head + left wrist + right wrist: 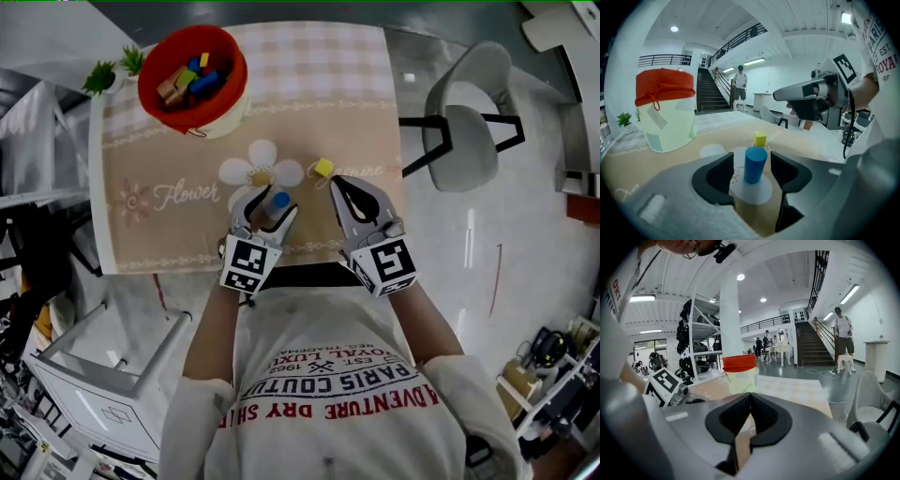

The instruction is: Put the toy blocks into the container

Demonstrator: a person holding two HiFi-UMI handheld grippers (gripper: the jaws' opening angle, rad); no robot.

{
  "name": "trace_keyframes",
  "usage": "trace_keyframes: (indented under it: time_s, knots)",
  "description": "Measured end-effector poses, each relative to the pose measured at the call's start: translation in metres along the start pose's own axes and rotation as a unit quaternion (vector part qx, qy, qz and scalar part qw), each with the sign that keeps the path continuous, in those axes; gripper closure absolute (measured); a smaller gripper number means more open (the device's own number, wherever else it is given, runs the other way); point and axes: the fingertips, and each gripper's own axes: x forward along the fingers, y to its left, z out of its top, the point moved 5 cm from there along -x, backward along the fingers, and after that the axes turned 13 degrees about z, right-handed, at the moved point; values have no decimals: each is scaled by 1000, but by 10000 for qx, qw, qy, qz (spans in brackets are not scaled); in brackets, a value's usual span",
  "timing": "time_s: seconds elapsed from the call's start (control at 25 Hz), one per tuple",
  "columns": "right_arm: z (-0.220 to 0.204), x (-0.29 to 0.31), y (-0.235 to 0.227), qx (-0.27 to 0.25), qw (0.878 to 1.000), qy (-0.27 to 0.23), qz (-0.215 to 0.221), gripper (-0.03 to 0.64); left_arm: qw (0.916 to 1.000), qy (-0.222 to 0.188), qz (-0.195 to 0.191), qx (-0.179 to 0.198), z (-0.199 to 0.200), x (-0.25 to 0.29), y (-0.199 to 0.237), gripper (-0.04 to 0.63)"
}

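Left tool (269, 205) sits low on the table (347, 94) with its jaws apart on either side of a blue cylinder (755, 164). The cylinder stands upright on a white flower printed on the cloth. A thin gap seems to show on each side of it, so the jaws are probably only framing it and not yet gripping, though the curved lens makes this hard to confirm. The low, centred placement suits closing squarely on the round sides.

The right tool (336, 183) has its jaws pressed together with nothing between them, tips just beside a yellow block (323, 169), likely waiting its turn.

The red-rimmed container (236, 70) stands at the far left corner, well apart from both tools, with several coloured blocks already in it. Only these two pieces appear left outside.
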Motion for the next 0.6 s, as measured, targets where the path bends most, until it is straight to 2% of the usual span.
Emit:
trace_keyframes:
  time_s: [0.04,0.12,0.2,0.44,0.6]
  knots:
    - [-2,-1,-1,15,10000,17,4,615,10000,48,3,-1,-2,2,-1,345]
    - [-4,-2,-4,35,10000,37,10,615,9999,99,13,8,-3,3,-2,414]
    - [-5,-3,-6,48,10000,45,22,615,9999,132,29,41,-3,4,-3,442]
    - [-2,-5,-9,35,10000,29,64,615,9996,175,86,226,1,0,-6,445]
    - [6,-5,-5,-6,10000,-5,88,615,9991,25,189,368,14,-10,-1,445]
